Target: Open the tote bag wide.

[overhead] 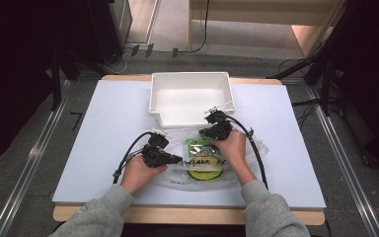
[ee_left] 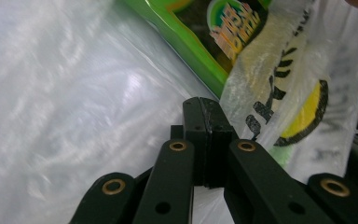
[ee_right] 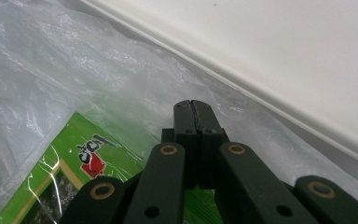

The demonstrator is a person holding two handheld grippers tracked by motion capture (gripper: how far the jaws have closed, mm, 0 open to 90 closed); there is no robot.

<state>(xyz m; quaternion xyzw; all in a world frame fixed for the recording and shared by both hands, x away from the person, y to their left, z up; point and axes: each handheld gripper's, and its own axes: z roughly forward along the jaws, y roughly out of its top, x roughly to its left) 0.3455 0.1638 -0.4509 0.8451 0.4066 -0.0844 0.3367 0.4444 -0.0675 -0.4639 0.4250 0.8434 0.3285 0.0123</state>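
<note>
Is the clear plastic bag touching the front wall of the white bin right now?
Touching. In the right gripper view the crinkled clear plastic bag lies pressed up against the base of the white plastic bin, with no gap showing along that edge.

Both of my tools are black with brass-coloured rivets: the left tool [ee_left: 205,116] and the right tool [ee_right: 191,114]. The plastic bag [overhead: 177,148] under them is clear and milky, printed with black lettering and a yellow disc ringed in black toward 3 o'clock of my left tool. The packet [overhead: 201,146] inside is bright green with a dark panel, red-orange lettering and a thin gold line. The bin [overhead: 191,94] at 12 o'clock is white, on a pale blue-white table [overhead: 103,143] edged in light wood.
</note>
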